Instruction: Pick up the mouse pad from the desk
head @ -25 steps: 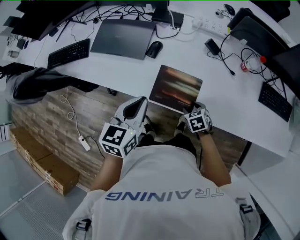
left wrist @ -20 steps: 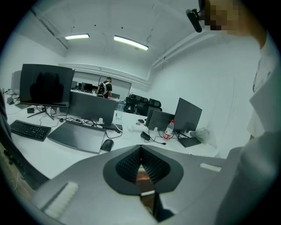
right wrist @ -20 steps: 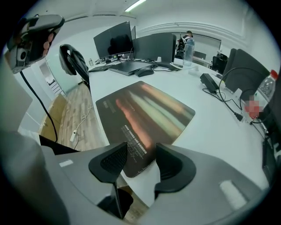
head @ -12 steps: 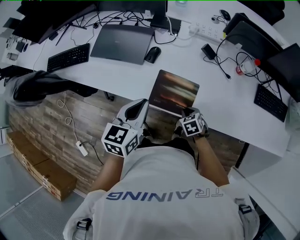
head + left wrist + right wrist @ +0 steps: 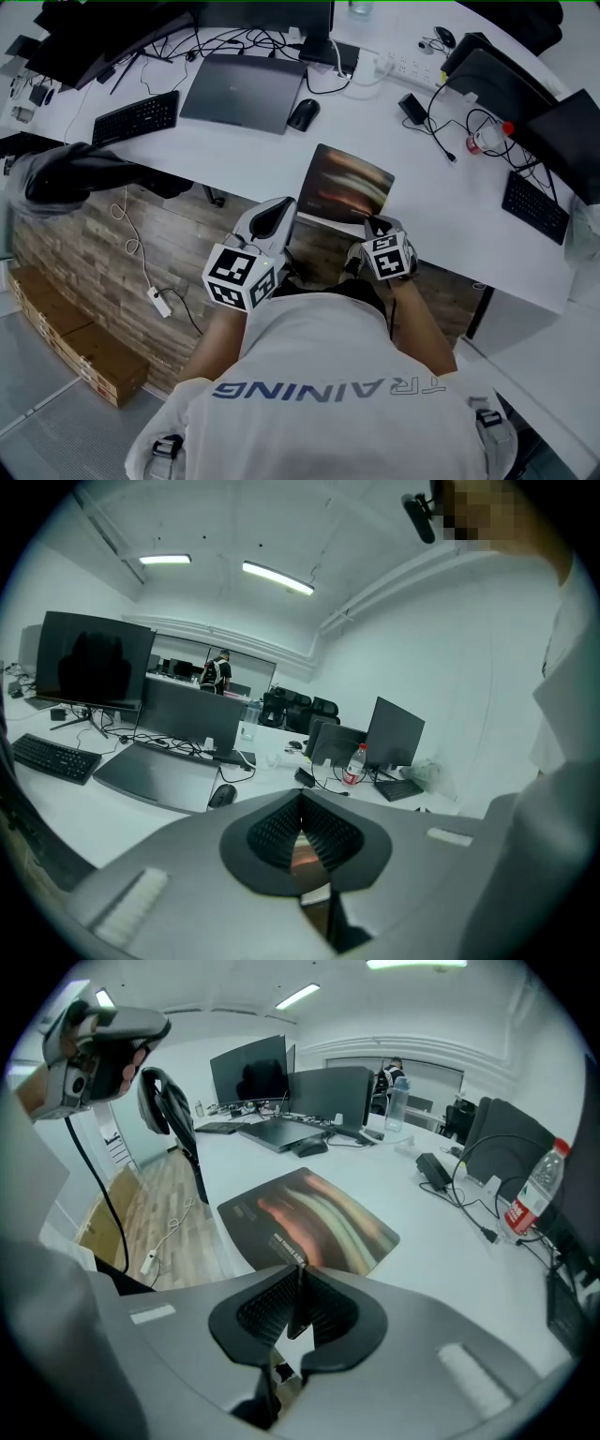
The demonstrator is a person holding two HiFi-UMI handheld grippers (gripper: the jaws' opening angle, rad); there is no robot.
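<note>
Mouse pad (image 5: pixel 345 183) edge in closing R tool (image 5: pixel 374 225), L tool (image 5: pixel 281 210) jaws together, empty, shirt (image 5: pixel 328 356) reads TRAINING mirrored

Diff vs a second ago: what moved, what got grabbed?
The right gripper had open jaws at the mouse pad's near edge; they are now closing on that edge, which sits between them. The pad is not clearly off the desk yet. The left gripper stayed put, empty, in front of the desk.
</note>
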